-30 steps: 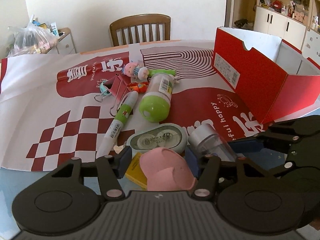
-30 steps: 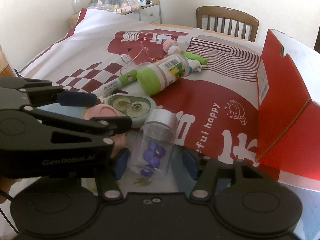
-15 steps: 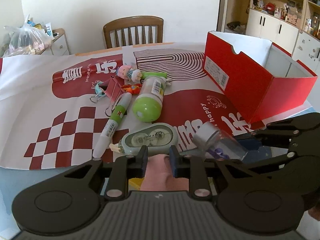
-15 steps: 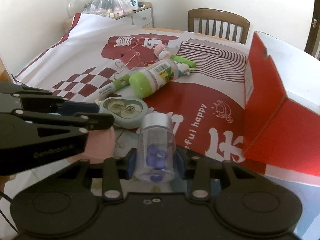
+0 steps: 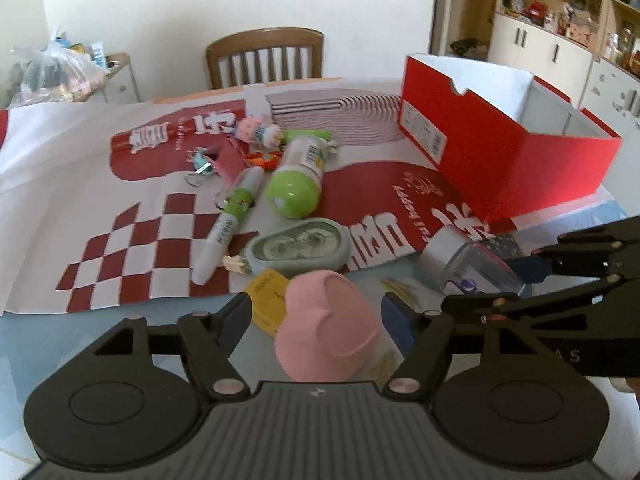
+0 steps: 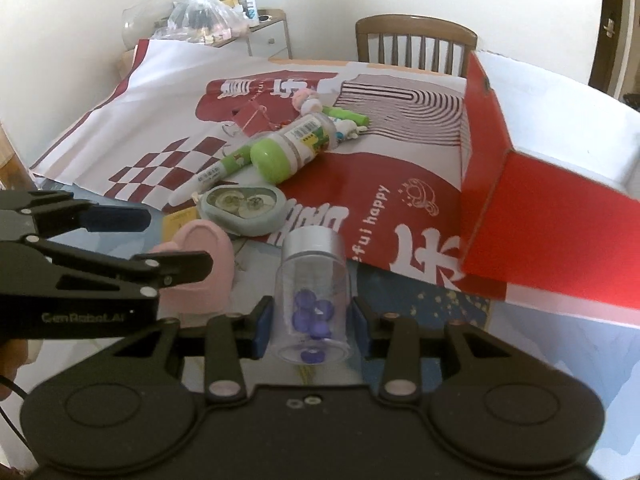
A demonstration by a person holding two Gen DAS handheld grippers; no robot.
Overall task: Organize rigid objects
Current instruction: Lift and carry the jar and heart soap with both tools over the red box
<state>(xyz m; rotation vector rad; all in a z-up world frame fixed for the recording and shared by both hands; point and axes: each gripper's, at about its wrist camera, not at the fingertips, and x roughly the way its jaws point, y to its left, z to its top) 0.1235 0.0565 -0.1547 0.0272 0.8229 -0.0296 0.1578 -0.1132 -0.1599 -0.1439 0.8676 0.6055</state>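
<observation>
At the table's near edge, your right gripper [image 6: 310, 326] clamps the clear jar [image 6: 312, 296] near its base, so it could tip out. Your left gripper [image 5: 316, 316], jaws just widened, straddles the pink piece [image 5: 326, 324] without pinching; lifting now leaves it behind.

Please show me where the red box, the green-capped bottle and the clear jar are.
red box [image 5: 492, 160], left wrist view, long side wall
green-capped bottle [image 5: 294, 194], left wrist view, cap
clear jar [image 6: 312, 292], right wrist view, body

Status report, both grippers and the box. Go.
Left gripper jaws just opened, wide around pink heart piece, pads clear. Right gripper shut on clear jar. Red box open, nothing blocking it.
</observation>
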